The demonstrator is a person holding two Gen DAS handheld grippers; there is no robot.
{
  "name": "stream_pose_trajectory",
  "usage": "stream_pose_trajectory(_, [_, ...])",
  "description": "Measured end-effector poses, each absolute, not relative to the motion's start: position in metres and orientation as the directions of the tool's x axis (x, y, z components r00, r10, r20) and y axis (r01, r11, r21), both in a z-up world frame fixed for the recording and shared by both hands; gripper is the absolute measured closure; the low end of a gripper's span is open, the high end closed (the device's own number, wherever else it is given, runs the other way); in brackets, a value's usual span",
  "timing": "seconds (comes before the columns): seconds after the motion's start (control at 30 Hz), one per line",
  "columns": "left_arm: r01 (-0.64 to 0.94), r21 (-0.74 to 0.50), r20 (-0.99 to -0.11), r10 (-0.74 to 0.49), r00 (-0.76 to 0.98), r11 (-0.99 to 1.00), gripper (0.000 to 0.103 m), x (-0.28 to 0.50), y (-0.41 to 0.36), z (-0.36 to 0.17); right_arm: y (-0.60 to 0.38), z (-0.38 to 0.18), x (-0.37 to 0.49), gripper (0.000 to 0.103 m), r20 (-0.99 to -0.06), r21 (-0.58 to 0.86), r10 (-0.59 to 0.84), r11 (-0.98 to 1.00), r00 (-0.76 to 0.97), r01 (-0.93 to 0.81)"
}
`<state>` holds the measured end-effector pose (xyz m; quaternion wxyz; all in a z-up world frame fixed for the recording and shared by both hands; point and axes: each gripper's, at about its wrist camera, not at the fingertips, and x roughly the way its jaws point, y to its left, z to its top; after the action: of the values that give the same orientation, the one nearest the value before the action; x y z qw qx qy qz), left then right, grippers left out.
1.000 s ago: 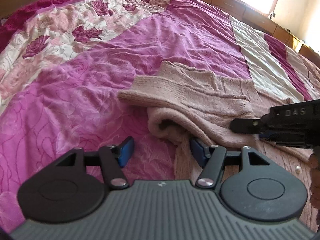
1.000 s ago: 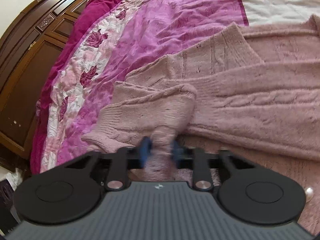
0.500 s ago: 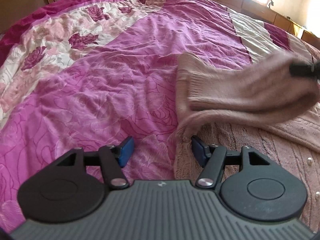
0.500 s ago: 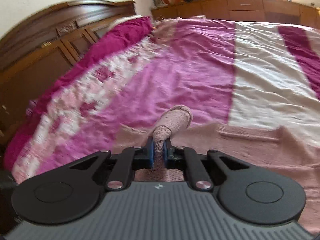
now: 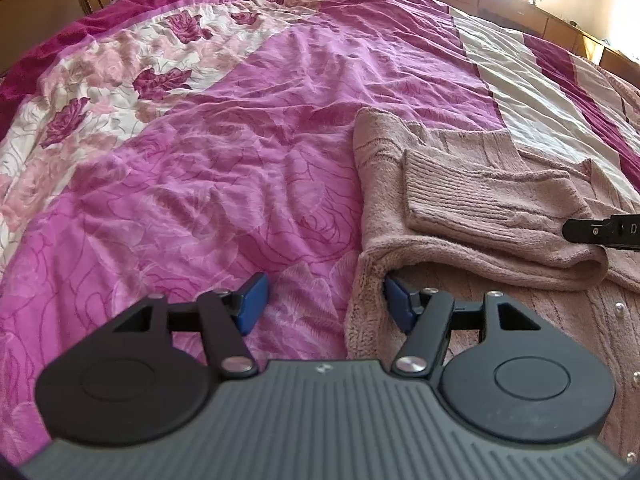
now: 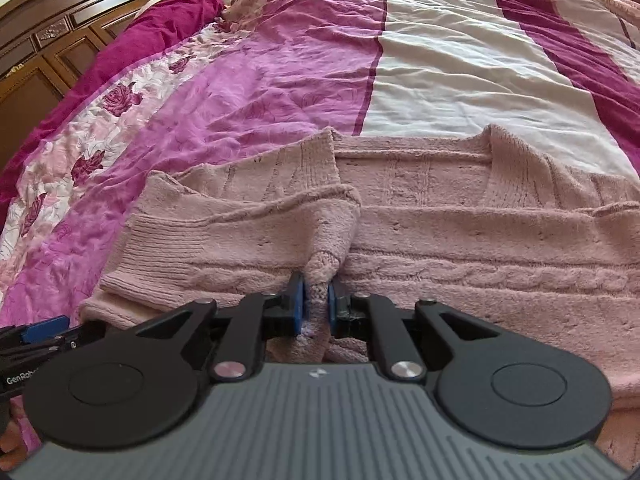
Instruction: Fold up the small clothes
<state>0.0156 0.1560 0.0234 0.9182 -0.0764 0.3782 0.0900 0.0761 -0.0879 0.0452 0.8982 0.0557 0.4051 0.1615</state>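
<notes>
The left gripper (image 5: 320, 300) sits low on the bedspread (image 5: 200, 160), jaws spread wide with nothing between them — its right pad just touches the cardigan's (image 5: 460, 208) edge. The cardigan lies flat on the bed from about 1 to 4 o'clock of that gripper. Its sleeve (image 6: 224, 240) is folded over the body, cuff toward 10 o'clock in the right view. The right gripper (image 6: 316, 304) is pinched tight on a bunch of sleeve knit.
</notes>
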Motion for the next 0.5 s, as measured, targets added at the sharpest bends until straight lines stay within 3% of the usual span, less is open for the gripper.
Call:
stream_pose_trajectory(0.13, [-0.217,-0.073,-0.722,0.098,0.684,0.974,0.039,0.011,0.156,0.029,-0.077,0.064,0.063,0.069,-0.693,0.161,0.300,0.951,0.656,-0.265])
stream_pose_trajectory(0.2, [-0.214,-0.074,-0.728,0.094,0.679,0.974,0.039,0.010,0.156,0.031,-0.070,0.074,0.054,0.052,-0.666,0.139,0.301,0.949,0.682,-0.283])
stream_pose_trajectory(0.27, [-0.209,-0.068,-0.732,0.094,0.674,0.976,0.039,0.008,0.154,0.032,-0.062,0.082,0.047,0.045,-0.645,0.150,0.334,0.937,0.687,-0.316])
stream_pose_trajectory(0.5, [-0.205,-0.060,-0.740,0.094,0.666,0.977,0.039,0.005,0.152,0.031,-0.005,0.083,0.035,0.040,-0.637,0.151,0.457,0.864,0.621,-0.481])
